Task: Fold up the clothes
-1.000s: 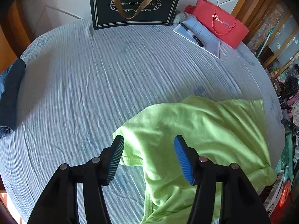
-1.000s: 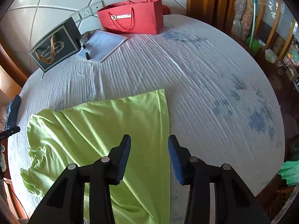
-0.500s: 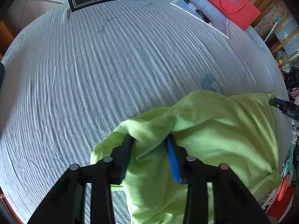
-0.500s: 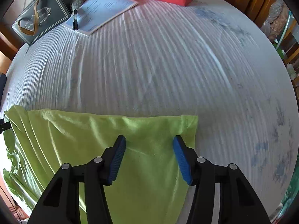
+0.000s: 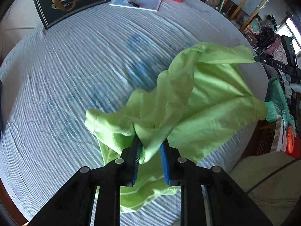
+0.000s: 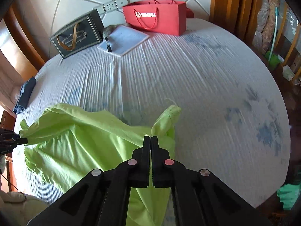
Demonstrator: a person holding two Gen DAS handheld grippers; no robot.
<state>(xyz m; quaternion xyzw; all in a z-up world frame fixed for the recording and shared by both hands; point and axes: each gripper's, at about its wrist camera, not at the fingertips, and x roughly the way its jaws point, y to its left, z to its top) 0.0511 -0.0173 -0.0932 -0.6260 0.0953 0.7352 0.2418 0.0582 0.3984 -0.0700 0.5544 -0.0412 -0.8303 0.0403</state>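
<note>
A lime green shirt (image 5: 207, 101) hangs between both grippers above the striped white bedspread (image 5: 75, 66). My left gripper (image 5: 149, 141) is shut on a bunched corner of the shirt, cloth filling the gap between the blue pads. My right gripper (image 6: 150, 137) is shut on the shirt's other corner (image 6: 165, 118), its jaws pressed together. In the right wrist view the shirt (image 6: 79, 141) stretches left to the left gripper (image 6: 11, 141) at the frame edge. The right gripper (image 5: 272, 64) shows at the far right of the left wrist view.
At the far side stand a black gift bag (image 6: 77, 35), a red gift bag (image 6: 156, 17) and a notebook with a pen (image 6: 124, 39). A folded dark blue garment (image 6: 25, 94) lies at the bed's left edge. Wooden furniture (image 6: 235, 7) stands to the right.
Both grippers have closed on the shirt's corners and lifted it off the bedspread. The right gripper was open half a second ago and is now shut.
</note>
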